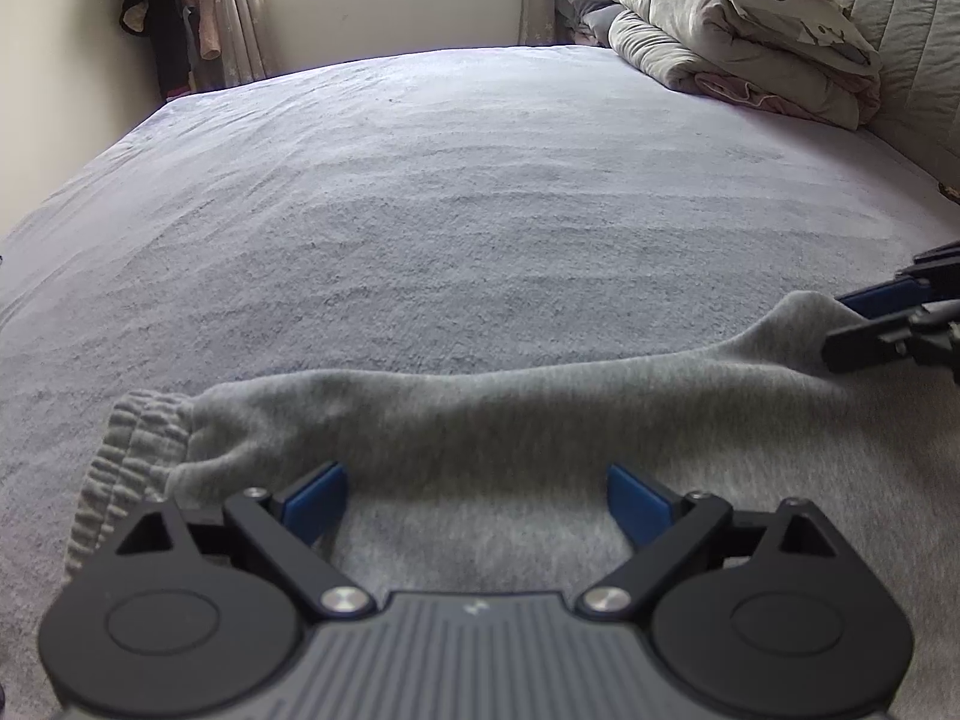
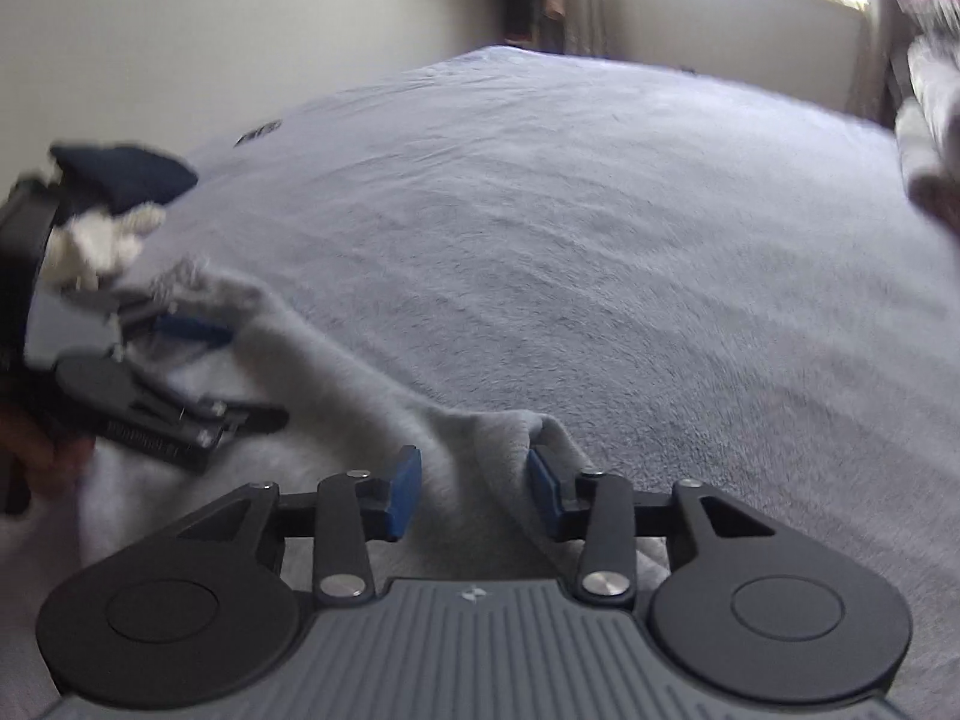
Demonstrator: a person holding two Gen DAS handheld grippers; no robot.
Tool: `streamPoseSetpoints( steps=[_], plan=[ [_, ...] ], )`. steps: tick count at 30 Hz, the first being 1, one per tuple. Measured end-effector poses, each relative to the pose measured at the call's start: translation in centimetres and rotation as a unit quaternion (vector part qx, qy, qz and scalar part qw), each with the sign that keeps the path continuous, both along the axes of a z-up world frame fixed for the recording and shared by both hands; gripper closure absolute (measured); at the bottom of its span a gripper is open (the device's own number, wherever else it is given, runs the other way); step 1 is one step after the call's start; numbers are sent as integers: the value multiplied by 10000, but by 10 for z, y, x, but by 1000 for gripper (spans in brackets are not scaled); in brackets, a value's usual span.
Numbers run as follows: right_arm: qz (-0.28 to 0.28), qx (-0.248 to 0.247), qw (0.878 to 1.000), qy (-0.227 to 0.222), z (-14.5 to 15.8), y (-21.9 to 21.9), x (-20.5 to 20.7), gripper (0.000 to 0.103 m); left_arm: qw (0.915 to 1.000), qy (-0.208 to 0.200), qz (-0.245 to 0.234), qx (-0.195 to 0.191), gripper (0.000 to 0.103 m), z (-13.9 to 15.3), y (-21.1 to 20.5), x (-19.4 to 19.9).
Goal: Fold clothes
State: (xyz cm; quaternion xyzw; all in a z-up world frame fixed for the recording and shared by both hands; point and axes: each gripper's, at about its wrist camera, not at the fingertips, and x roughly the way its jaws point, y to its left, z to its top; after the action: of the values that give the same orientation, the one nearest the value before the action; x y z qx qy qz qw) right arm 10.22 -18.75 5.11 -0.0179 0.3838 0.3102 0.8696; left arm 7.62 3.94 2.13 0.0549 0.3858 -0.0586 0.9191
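Grey sweatpants (image 1: 540, 420) lie across the near part of the bed, with a ribbed elastic end (image 1: 132, 450) at the left. My left gripper (image 1: 477, 498) hovers just over the cloth near that end. Its jaws stand wide apart and nothing is pinched between them. The right wrist view shows the left gripper (image 2: 240, 372) from the side, also open. My right gripper (image 2: 474, 489) is at the other end of the garment, where a raised fold of grey cloth (image 2: 498, 438) stands between its parted blue pads. The left wrist view catches the right gripper (image 1: 864, 321) at the far right edge.
The pale lilac bed sheet (image 1: 480, 210) stretches far ahead. Folded quilts (image 1: 738, 30) are stacked at the back right by the headboard. Clothes (image 1: 174, 12) hang in the back left corner beside the window. A hand (image 2: 42, 456) with a dark sleeve (image 2: 120, 174) holds the left gripper.
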Motion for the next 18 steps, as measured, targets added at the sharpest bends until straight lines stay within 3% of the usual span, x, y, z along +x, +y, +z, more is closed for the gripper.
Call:
streamPoseSetpoints(
  steps=[2, 5, 9, 11, 12, 14, 18],
  plan=[
    [9, 254, 9983, 523, -8, -11, 23, 60, 10000, 10, -2, -25, 7, 0, 1, 0],
    [64, 777, 9854, 1516, -22, -26, 53, 58, 10000, 26, -26, -11, 7, 0, 1, 1],
    [-56, 1672, 9626, 2133, -27, -40, 77, 59, 10000, 31, -42, 5, 7, 0, 1, 1],
    [-159, 1606, 9635, 2136, -28, -32, 79, 64, 10000, 33, -42, 8, 7, 0, 1, 0],
    [-215, 1374, 9689, 2049, -28, -26, 77, 76, 10000, 33, -42, 7, 7, 0, 1, 1],
    [-346, 1104, 9757, 1861, -29, -20, 69, 89, 10000, 37, -43, 5, 7, 0, 1, 0],
    [-651, 1339, 9771, 1522, -24, -28, 57, 94, 10000, 63, -34, -24, 7, 1, 2, 0]
  ],
)
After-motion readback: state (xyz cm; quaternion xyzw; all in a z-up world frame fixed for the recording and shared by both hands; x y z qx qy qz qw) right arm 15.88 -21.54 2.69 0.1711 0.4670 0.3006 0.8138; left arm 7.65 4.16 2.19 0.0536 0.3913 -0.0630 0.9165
